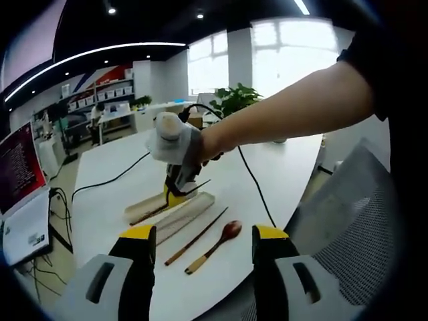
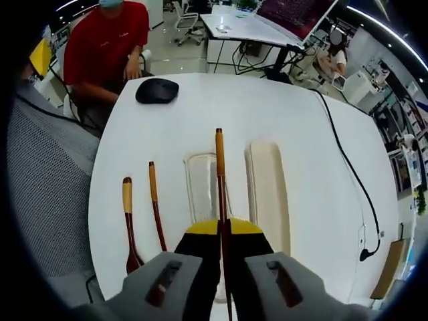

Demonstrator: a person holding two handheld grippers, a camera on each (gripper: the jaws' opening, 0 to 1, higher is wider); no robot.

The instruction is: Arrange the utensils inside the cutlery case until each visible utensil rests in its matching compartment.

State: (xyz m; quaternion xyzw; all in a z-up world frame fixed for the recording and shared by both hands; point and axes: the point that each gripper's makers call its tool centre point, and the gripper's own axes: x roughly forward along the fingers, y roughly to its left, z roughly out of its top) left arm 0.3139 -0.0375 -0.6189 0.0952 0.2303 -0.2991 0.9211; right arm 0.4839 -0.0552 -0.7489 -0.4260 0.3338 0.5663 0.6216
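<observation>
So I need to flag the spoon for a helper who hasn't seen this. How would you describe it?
On the white table, look left of the clear case tray in the right gripper view. Two wooden utensils lie there side by side; the spoon is the outer one, with a pale handle end and a dark oval bowl, unlike the slim chopstick.

A black mouse (image 2: 157, 90) sits at 11 o'clock on the white table (image 2: 314, 167); a black cable (image 2: 351, 170) runs at 3 o'clock.
</observation>
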